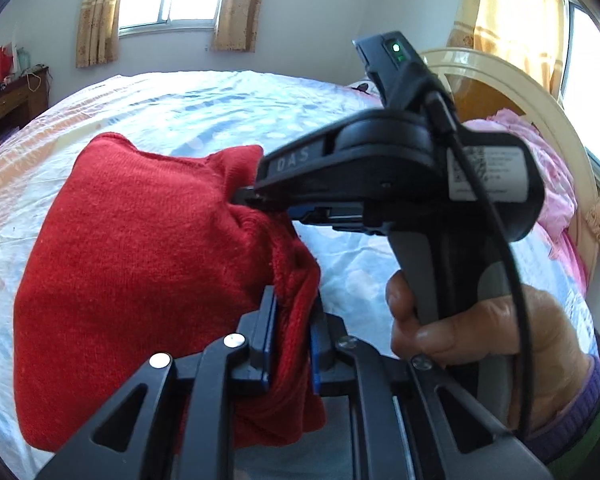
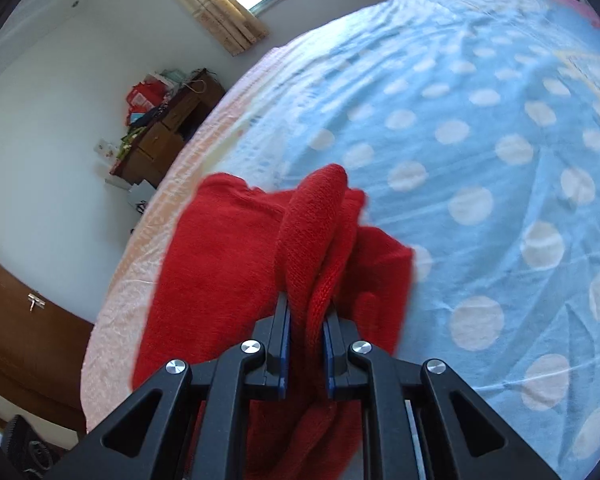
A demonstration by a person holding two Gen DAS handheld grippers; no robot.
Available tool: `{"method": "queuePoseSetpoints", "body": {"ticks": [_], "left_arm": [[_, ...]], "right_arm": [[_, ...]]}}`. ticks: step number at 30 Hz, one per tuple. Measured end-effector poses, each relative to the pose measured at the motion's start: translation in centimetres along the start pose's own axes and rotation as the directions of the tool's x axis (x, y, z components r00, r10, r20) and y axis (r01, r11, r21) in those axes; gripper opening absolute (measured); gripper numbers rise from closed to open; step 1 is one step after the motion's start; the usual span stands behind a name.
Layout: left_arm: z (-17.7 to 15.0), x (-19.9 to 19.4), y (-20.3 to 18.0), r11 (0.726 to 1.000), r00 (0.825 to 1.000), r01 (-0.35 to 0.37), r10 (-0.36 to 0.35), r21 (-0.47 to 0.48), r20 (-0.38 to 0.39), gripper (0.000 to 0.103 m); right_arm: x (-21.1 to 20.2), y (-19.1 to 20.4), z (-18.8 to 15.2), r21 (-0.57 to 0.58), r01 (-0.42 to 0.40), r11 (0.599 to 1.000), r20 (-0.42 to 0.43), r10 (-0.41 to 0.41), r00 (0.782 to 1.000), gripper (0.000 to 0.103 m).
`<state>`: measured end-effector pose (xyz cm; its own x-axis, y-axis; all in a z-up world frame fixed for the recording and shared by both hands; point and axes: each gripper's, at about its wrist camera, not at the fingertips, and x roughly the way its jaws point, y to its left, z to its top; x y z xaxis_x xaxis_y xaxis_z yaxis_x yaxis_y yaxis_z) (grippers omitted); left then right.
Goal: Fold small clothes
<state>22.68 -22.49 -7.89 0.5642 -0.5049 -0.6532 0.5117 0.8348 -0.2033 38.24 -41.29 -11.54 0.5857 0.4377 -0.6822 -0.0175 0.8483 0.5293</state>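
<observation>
The red knitted garment point(image 1: 140, 264) is held up over the bed point(image 1: 172, 104), gathered between the two tools, its loose body draping down toward the near edge of the bed on the pink-bordered side. It is a soft, thick knit: it bunches into rounded folds wherever it is pinched and sags under its own weight, so it looks light but floppy, with no stiffness to keep a crease by itself. The surface seems grippy rather than slick, and nothing about it is fragile.

The left hand-held gripper point(image 1: 294, 344) is clenched on a thick wad of the knit, the blue pads pressed into it on both sides. The right hand-held gripper point(image 2: 306, 344) is likewise clamped on a rolled fold of the same garment; in the left wrist view its tips bite into the cloth further up, with a hand point(image 1: 460, 320) wrapped round its grip.

Both holds take several layers at once. For a tidy fold I judge it better to hold at an edge or corner, one at each end of a hem or shoulder line, so the cloth hangs flat between them. The spotted blue sheet point(image 2: 480, 160) offers a broad flat place to lay it down.
</observation>
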Motion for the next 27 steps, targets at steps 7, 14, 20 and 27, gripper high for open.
{"method": "queuePoseSetpoints", "body": {"ticks": [7, 14, 20, 27], "left_arm": [[-0.7, -3.2, 2.5, 0.996, 0.997, 0.077, -0.075, 0.052, -0.032, 0.033], [-0.6, -7.6, 9.2, 1.000, 0.998, 0.010, -0.009, -0.011, 0.055, 0.060], [1.4, -6.8, 14.4, 0.982, 0.997, -0.052, 0.063, -0.183, 0.055, 0.066], [1.7, -5.0, 15.8, 0.982, 0.997, -0.081, 0.083, -0.170, 0.004, 0.066]], "right_arm": [[-2.6, -2.0, -2.8, 0.064, 0.021, 0.998, 0.044, -0.024, 0.999, 0.014], [-8.3, 3.6, -5.9, -0.062, 0.174, 0.983, 0.221, -0.156, 0.963, 0.015], [-4.0, 10.2, -7.6, -0.233, 0.136, 0.963, 0.130, -0.108, 0.986, 0.015], [-2.6, 6.5, -11.1, -0.121, 0.101, 0.988, 0.055, -0.094, 0.994, 0.008]]}}
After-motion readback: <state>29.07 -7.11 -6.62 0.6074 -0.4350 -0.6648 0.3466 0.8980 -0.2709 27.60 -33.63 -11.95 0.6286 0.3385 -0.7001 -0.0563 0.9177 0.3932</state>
